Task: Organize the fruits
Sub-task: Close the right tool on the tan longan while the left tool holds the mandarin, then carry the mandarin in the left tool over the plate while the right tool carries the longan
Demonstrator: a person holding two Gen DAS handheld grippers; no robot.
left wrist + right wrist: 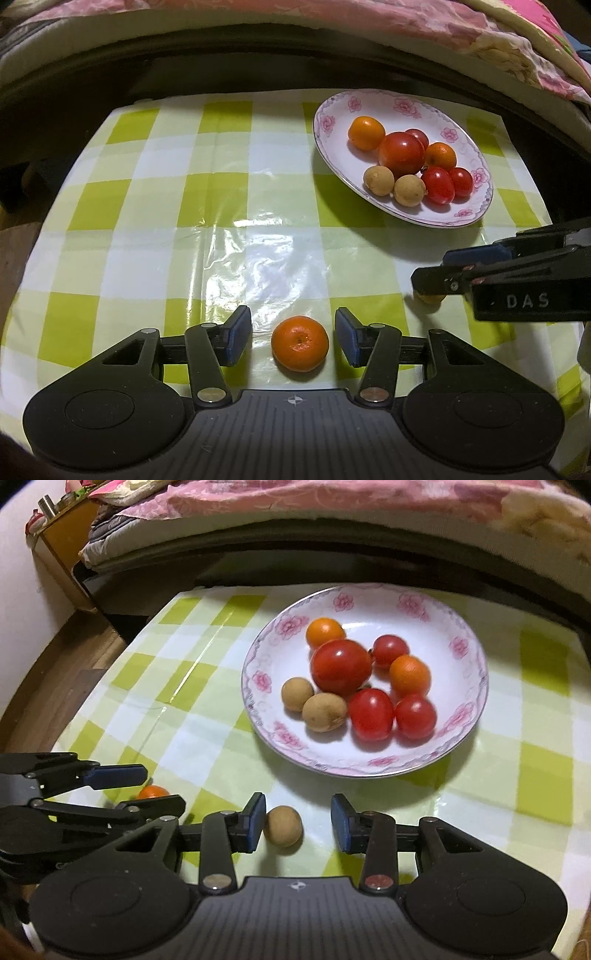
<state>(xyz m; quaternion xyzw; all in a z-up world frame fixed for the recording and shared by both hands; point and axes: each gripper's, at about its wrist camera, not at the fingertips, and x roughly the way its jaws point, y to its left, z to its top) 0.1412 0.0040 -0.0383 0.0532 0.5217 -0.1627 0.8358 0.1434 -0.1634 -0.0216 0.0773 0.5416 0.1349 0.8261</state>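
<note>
Left wrist view: the left gripper (293, 341) stands open over a glossy, creased plastic tablecloth (155, 206) checked in lime green and white. A small round mandarin (300, 343), dimpled at its stem end, lies on the cloth between the blue pads (238, 339), with a gap on each side. To the right, the black right gripper (439, 273) reaches in from the edge and covers most of a small tan fruit.

In the right wrist view, the right gripper (298, 823) is open too. A matte, brown, round longan (284, 826) sits on the cloth between its fingers, just beside the left pad (256, 821) and well apart from the right one; whether it touches the left pad I cannot tell.

Beyond both stands a shallow white china plate (458, 648) with a pink flower rim. It holds eight pieces, clustered and touching: one large shiny tomato (340, 666), three smaller cherry tomatoes (370, 713), two small orange mandarins (410, 675) and two more longans (324, 712). Behind the table lies a bed with a pink floral quilt (332, 498), and a wooden cabinet (62, 535) stands at far left.
</note>
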